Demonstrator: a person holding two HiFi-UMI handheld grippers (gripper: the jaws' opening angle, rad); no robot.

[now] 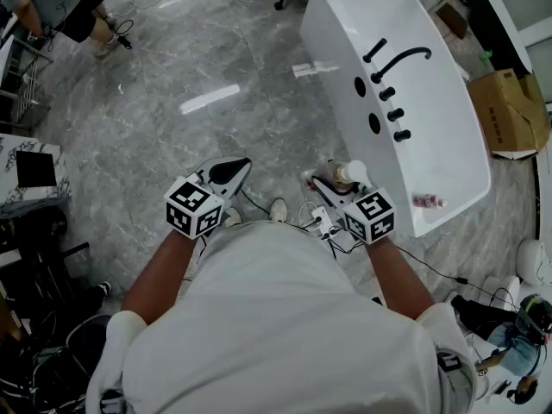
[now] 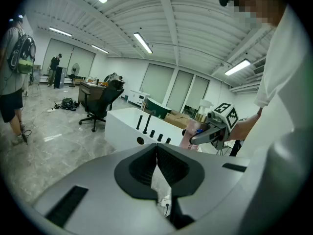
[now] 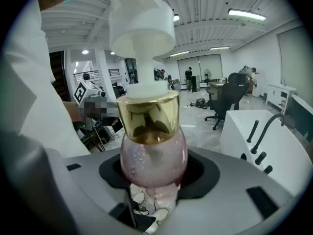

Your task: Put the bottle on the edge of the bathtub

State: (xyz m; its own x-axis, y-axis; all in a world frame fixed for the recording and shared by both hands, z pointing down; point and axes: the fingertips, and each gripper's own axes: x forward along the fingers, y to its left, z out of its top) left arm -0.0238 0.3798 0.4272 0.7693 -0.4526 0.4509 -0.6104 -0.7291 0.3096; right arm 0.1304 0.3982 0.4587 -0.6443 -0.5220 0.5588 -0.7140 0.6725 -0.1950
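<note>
My left gripper (image 1: pixel 231 172) is pinched closed on nothing. My right gripper (image 1: pixel 338 182) clamps the pink bottle (image 3: pixel 152 153) round its body, pump end up, held in the air close beside the tub (image 1: pixel 448 158), off its rim. A chair (image 2: pixel 100 104) stands beyond.

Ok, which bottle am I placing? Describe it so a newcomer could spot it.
Find the white bathtub; just beside its near end the right gripper holds the bottle. It has a round pink body, a gold collar and a white pump top, unlike the small pink thing lying on the tub's rim.
</note>
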